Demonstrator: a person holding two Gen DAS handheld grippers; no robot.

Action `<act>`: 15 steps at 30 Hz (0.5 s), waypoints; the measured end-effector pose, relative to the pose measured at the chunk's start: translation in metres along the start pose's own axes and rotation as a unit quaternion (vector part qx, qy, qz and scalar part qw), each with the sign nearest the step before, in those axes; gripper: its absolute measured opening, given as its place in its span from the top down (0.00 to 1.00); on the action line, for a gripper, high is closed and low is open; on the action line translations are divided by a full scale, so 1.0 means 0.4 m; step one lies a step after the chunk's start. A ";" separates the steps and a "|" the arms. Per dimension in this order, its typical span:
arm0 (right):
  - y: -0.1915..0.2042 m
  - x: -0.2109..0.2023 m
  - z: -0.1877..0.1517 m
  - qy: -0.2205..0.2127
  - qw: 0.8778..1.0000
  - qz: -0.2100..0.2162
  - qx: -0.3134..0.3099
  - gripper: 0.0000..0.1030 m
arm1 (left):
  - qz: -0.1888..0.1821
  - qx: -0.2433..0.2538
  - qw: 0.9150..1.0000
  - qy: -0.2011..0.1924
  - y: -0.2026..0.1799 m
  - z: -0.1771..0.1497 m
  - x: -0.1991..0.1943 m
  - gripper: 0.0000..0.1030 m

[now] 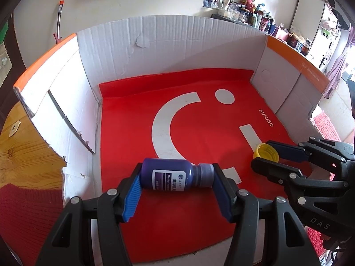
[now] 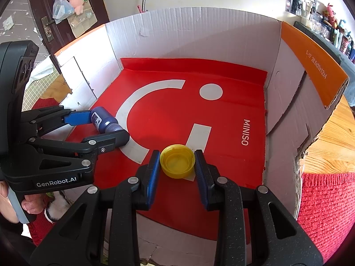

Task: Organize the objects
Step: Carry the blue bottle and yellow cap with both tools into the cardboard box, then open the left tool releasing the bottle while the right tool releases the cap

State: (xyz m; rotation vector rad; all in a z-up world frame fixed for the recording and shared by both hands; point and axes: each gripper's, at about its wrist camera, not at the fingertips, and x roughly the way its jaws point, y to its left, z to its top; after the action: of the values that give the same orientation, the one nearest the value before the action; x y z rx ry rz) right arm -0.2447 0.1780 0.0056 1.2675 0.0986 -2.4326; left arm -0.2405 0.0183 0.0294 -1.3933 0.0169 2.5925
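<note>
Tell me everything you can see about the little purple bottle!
The purple bottle is small, looks like plastic, and is filled with dark purple liquid. It has a white-and-purple label and a greyish ribbed neck with no lid visible. It lies on its side, held lengthwise by the left gripper, one jaw on its bottom, the other on its neck end. It sits just above the red mat inside the cardboard box.

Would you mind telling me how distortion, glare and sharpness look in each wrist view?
Left wrist view: fisheye bends the white cardboard box walls; window glare washes out the right edge; the purple plastic bottle is sharp. Right wrist view: same bending, dark corners; the yellow plastic cap is crisp.
</note>
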 end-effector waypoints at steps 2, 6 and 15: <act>-0.001 -0.001 0.000 -0.001 1.000 0.001 0.000 0.71 | 0.000 0.000 1.000 0.000 0.001 0.001 0.002 0.40; -0.002 -0.003 0.000 -0.002 1.000 0.005 0.003 0.71 | 0.000 -0.001 1.000 -0.001 0.002 0.002 0.000 0.40; 0.001 -0.016 -0.008 -0.006 1.000 0.006 0.002 0.71 | -0.002 0.002 1.000 -0.008 0.002 0.002 -0.012 0.35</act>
State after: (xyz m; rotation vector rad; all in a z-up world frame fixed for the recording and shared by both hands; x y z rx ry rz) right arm -0.2388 0.1802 0.0087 1.2521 0.0818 -2.4314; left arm -0.2386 0.0166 0.0339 -1.3706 0.0185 2.5988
